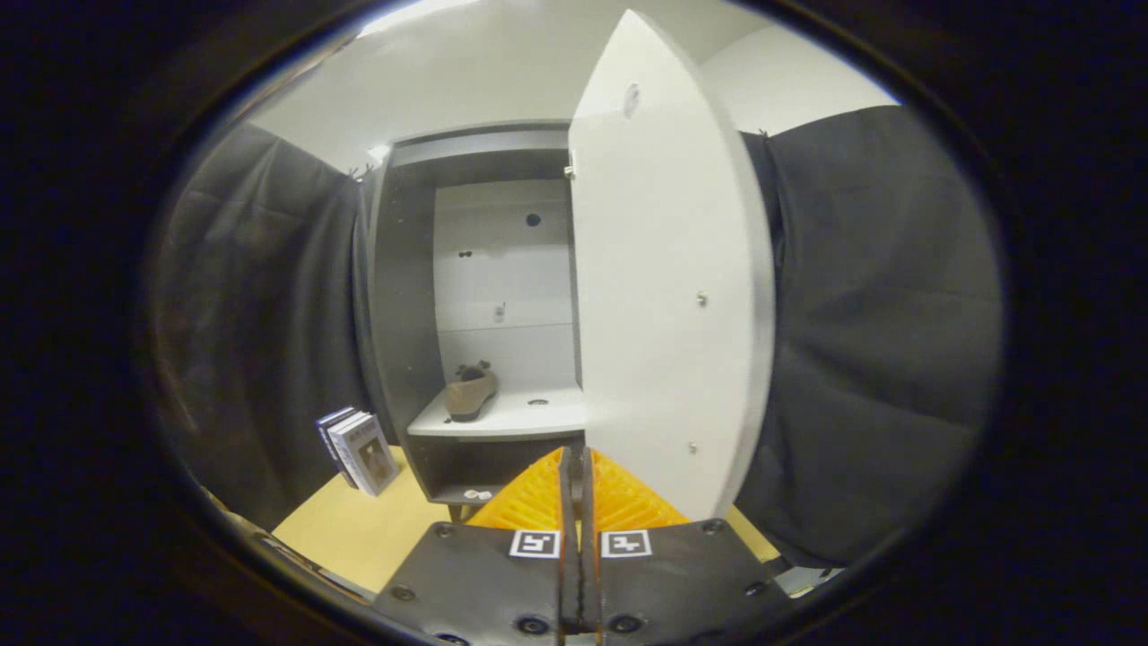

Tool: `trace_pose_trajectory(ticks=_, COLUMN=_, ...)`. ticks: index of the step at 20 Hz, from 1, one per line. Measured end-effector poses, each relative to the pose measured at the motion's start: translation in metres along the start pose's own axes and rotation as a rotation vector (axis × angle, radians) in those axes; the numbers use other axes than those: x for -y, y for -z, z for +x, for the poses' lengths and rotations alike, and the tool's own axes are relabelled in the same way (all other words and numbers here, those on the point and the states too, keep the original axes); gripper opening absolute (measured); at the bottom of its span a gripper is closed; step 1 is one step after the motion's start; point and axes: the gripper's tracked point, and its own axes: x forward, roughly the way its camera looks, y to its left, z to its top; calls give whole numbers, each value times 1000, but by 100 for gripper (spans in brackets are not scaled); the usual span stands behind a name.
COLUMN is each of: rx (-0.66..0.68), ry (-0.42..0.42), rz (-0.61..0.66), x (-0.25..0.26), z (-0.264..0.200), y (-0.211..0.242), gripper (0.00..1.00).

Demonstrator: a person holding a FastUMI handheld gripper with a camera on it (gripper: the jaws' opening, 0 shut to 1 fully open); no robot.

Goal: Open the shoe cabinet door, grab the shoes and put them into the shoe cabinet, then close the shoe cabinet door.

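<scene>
The shoe cabinet [399,296] stands ahead with dark grey walls and a white back panel. Its white door [668,287] is swung open to the right, its inner face turned toward me. A tan shoe [471,395] lies on the white shelf [529,420] inside, toward the left. My gripper [578,467] is shut, fingers pressed together with nothing between them. The fingertips sit just in front of the shelf's front edge, close to the door's lower inner edge.
A few books [357,449] lean against the cabinet's left side on the light wooden tabletop [359,529]. Black cloth hangs on both sides of the cabinet. A lower compartment [466,480] opens under the shelf.
</scene>
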Motion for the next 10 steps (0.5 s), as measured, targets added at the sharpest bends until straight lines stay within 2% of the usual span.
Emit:
trace_pose_trajectory(ticks=6, rx=-68, ry=-26, rz=-20, x=-33, z=43, y=40, gripper=2)
trace_pose_trajectory(ticks=10, rx=-133, ry=-72, rz=-44, x=-61, z=69, y=74, gripper=3)
